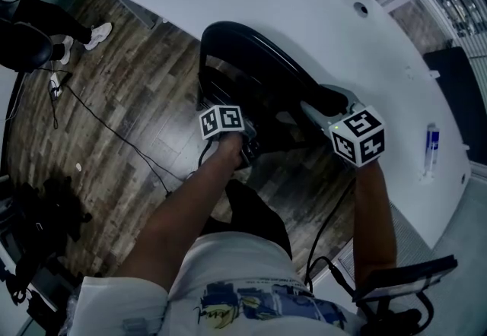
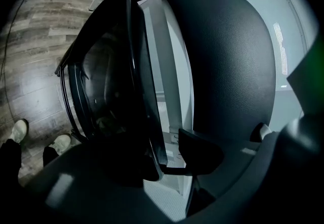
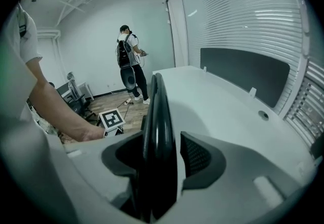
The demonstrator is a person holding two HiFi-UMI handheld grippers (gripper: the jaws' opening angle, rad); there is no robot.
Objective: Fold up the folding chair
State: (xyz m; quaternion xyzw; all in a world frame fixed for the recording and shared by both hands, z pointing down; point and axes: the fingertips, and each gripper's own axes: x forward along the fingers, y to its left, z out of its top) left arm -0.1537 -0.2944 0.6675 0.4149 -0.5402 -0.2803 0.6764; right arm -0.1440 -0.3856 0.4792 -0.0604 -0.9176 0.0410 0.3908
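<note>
— Head view first: where is the thing being folded?
— The black plastic folding chair (image 1: 251,49) stands on the wood-plank floor (image 1: 114,99), just beside the curved edge of the white desk (image 1: 304,7). The left hand-held gripper (image 1: 242,141) is low on the chair's near side. The right hand-held gripper (image 1: 323,108) is on its top edge.
— And the room around it?
— Open floor lies to the left, crossed by a thin black cable (image 1: 114,133). The desk closes off the right.
— The left gripper view?
— The chair's two dark panels stand close together with a narrow slot between them. The left hand-held gripper (image 2: 169,159) pinches the rim of the left panel low between its pads. Higher up, a strip of light shows beside the right pad.
— The right gripper view?
— The right hand-held gripper (image 3: 162,159) is spread, its jaws astride the chair's thin top edge, with a sliver of clearance at the right pad. The desk's edge runs close on the right. A person with a backpack (image 3: 129,61) stands well away across the floor.
</note>
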